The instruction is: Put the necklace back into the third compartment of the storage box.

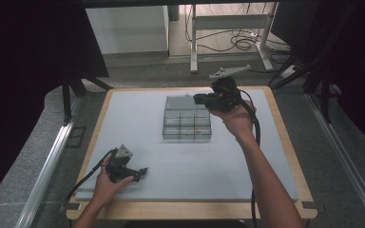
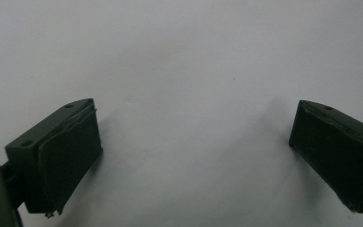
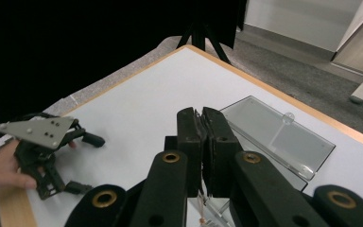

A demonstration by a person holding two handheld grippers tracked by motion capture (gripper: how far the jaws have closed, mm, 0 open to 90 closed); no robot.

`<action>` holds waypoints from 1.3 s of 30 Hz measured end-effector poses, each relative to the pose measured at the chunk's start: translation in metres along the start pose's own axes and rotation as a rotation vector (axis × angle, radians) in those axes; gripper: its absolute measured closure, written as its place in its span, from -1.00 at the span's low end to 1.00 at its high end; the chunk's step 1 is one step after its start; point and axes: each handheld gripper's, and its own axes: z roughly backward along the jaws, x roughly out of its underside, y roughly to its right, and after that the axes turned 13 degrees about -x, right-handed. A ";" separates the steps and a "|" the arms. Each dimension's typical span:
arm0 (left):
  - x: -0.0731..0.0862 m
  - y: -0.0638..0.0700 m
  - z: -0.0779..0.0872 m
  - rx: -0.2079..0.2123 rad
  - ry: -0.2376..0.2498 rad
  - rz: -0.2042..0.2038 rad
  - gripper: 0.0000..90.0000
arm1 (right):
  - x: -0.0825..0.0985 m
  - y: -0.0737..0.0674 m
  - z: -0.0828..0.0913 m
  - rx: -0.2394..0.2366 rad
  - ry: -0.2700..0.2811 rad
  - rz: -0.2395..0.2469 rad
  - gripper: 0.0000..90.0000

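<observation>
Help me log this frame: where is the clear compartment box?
In the high view the clear compartment box sits on the grey mat, right of centre toward the far edge, just left of the right gripper.

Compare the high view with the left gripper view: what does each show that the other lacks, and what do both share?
High view: the clear plastic compartment box with its lid open, the right hand-held gripper shut above the box's far right corner, the person's forearms, the floor and desk legs beyond. Left gripper view: a close look at the left hand-held gripper, jaws wide apart with nothing between them. Both: the pale grey table mat.
</observation>
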 end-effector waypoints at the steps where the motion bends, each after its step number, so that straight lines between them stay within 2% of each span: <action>1: 0.000 0.000 0.000 0.000 0.000 0.000 -0.95 | -0.001 0.002 -0.001 0.002 0.002 -0.001 0.89; 11: 0.000 0.000 0.000 -0.001 0.003 -0.001 -0.95 | -0.006 0.030 -0.011 0.056 0.024 -0.047 0.89; 19: 0.000 0.000 0.000 0.000 0.004 0.000 -0.95 | -0.003 0.050 -0.023 0.097 0.021 -0.081 0.89; 34: 0.000 0.000 0.000 -0.003 0.004 -0.001 -0.95 | 0.028 0.086 -0.046 0.163 0.008 -0.178 0.89; 37: 0.000 0.000 0.000 -0.003 0.004 -0.001 -0.95 | 0.030 0.089 -0.048 0.166 0.014 -0.186 0.89; 39: 0.000 0.000 0.000 -0.003 0.004 -0.001 -0.95 | 0.029 0.090 -0.047 0.168 0.038 -0.188 0.89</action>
